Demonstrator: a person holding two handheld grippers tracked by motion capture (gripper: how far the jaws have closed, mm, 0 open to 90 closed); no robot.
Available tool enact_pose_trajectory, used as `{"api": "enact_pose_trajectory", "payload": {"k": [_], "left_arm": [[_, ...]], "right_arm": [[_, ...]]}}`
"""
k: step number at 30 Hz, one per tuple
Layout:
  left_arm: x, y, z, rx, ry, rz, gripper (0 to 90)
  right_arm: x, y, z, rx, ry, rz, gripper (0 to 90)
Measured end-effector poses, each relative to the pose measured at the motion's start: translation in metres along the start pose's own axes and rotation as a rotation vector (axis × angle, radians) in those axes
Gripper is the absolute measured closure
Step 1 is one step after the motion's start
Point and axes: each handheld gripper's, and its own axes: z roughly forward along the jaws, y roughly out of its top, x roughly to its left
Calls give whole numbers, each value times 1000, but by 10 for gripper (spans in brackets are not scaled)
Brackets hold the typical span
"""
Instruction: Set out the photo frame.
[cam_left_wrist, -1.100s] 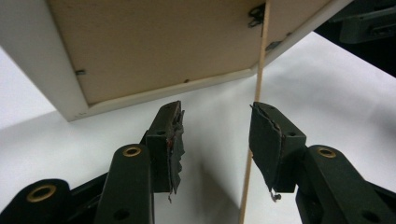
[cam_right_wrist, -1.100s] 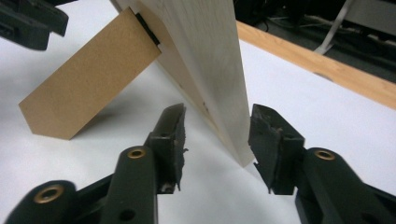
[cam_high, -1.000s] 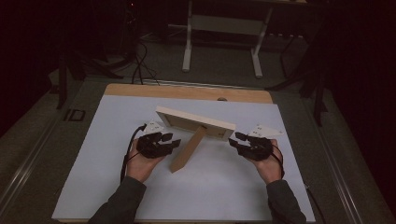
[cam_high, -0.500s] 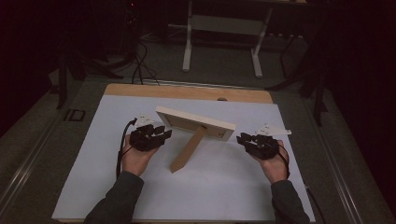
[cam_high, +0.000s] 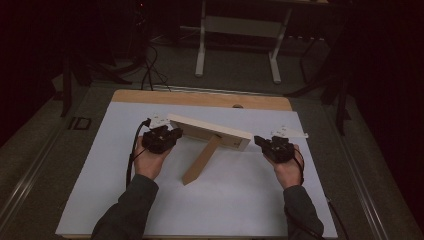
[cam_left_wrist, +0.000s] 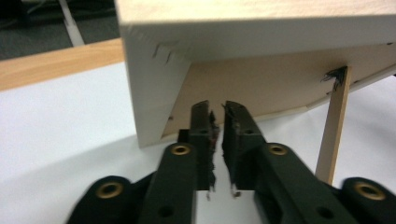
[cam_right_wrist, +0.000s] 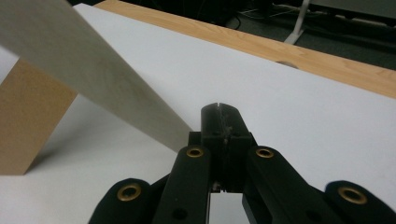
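Now picture frame (cam_high: 210, 132) propped on table (cam_high: 150, 220), tongs closed either side.

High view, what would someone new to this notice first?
A pale wooden picture frame stands propped on its back strut in the middle of the white table cover, its brown backing toward the person. Each hand holds a black gripper beside one end of it: the left gripper at its left end, the right gripper at its right, both shut on nothing.
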Motion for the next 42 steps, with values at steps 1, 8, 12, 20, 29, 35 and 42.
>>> {"api": "enact_pose_trajectory", "payload": {"k": [1,8,12,20,29,35,42], "left_arm": [[0,1,1,-1,2,1,880],[0,5,7,0,22,-9,900],[-1,6,10,5,29,-5,900],[-1,7,12,10,36,-6,900],[-2,7,12,14,39,1,900],[-3,9,14,20,32,1,900],[-8,12,18,22,22,11,900]], "right_arm": [[0,0,2,-2,2,6,899],[1,1,11,-4,25,23,899],[3,3,14,0,35,18,898],[4,8,18,2,46,14,899],[1,10,22,2,57,24,899],[0,8,20,13,82,23,898],[1,7,19,20,92,8,899]]}}
